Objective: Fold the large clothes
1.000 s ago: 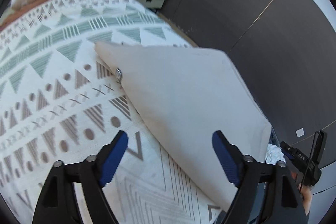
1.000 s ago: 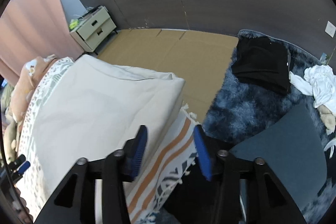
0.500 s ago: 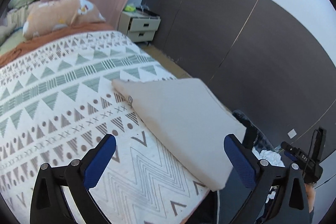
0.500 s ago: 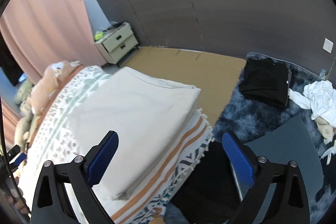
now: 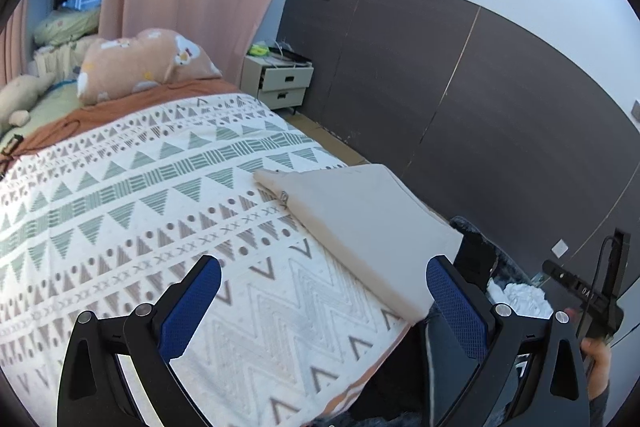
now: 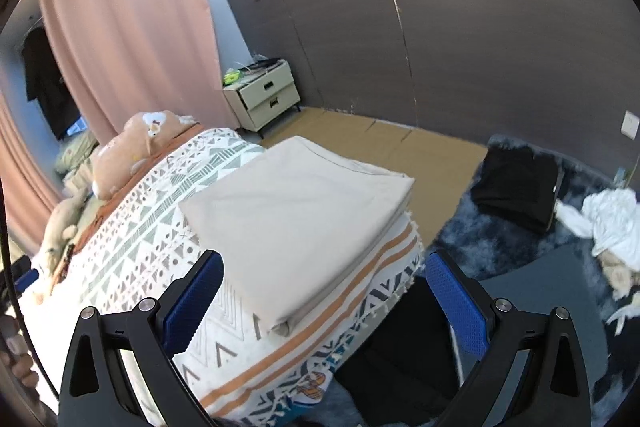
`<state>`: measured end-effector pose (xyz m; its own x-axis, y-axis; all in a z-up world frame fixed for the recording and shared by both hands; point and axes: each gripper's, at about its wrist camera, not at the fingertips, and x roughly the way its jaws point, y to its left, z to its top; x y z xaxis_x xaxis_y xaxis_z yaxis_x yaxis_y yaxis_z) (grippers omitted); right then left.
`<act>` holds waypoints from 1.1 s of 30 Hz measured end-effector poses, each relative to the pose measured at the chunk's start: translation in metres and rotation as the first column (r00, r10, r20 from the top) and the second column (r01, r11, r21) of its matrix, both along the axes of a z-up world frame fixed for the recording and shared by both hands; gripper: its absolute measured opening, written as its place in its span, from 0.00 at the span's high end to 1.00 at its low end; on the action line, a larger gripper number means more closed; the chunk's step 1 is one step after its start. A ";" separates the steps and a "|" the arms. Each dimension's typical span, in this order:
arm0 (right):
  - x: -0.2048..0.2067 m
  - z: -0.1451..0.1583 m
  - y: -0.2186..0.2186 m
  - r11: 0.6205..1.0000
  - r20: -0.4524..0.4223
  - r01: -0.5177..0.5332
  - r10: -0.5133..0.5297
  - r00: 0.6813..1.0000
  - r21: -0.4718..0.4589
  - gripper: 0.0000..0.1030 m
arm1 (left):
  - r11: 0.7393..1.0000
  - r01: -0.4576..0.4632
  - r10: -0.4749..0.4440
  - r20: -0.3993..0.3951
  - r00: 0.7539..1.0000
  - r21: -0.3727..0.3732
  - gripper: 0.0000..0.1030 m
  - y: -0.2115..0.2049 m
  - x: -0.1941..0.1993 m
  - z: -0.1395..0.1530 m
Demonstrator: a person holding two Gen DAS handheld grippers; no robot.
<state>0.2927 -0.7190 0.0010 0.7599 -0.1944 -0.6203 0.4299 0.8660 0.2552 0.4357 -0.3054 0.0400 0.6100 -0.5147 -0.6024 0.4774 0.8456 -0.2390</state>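
Observation:
A folded beige garment (image 5: 368,223) lies flat on the patterned bedspread (image 5: 140,195) near the bed's foot corner; it also shows in the right wrist view (image 6: 296,211). My left gripper (image 5: 320,311) is open and empty, held above the bed, back from the garment. My right gripper (image 6: 324,303) is open and empty, held above the bed's foot corner, short of the garment's near edge. The right gripper's body shows in the left wrist view (image 5: 584,295).
A blue shaggy rug (image 6: 472,239) on the floor holds a folded black garment (image 6: 516,187) and crumpled white clothes (image 6: 604,223). A nightstand (image 6: 264,95) stands by the dark wall. Pillows (image 5: 144,63) and a plush toy (image 6: 60,227) lie at the bed's head.
Both grippers opened wide and pulled back and up from the folded beige garment, which stays on the bed.

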 end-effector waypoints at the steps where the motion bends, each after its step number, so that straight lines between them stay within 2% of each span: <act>1: -0.005 0.003 0.007 1.000 0.002 -0.010 0.010 1.000 -0.008 0.01 | 1.000 0.001 -0.001 0.011 1.000 0.005 0.00 0.006 -0.008 0.003; 8: -0.037 0.027 0.045 0.996 0.017 -0.054 0.055 0.998 -0.072 0.01 | 0.999 -0.043 0.045 0.090 0.995 -0.015 0.00 0.049 -0.064 0.021; 16: -0.081 0.045 0.091 0.983 0.055 -0.121 0.129 0.990 -0.141 0.01 | 0.995 -0.095 0.097 0.147 0.984 -0.024 0.00 0.088 -0.126 0.019; 24: -0.124 0.042 0.136 0.965 0.083 -0.180 0.199 0.977 -0.192 0.01 | 0.990 -0.144 0.142 0.243 0.960 -0.008 0.00 0.119 -0.197 0.006; 33: -0.171 0.021 0.173 0.944 0.084 -0.240 0.264 0.961 -0.226 0.01 | 0.979 -0.202 0.201 0.296 0.934 -0.029 0.00 0.155 -0.269 -0.013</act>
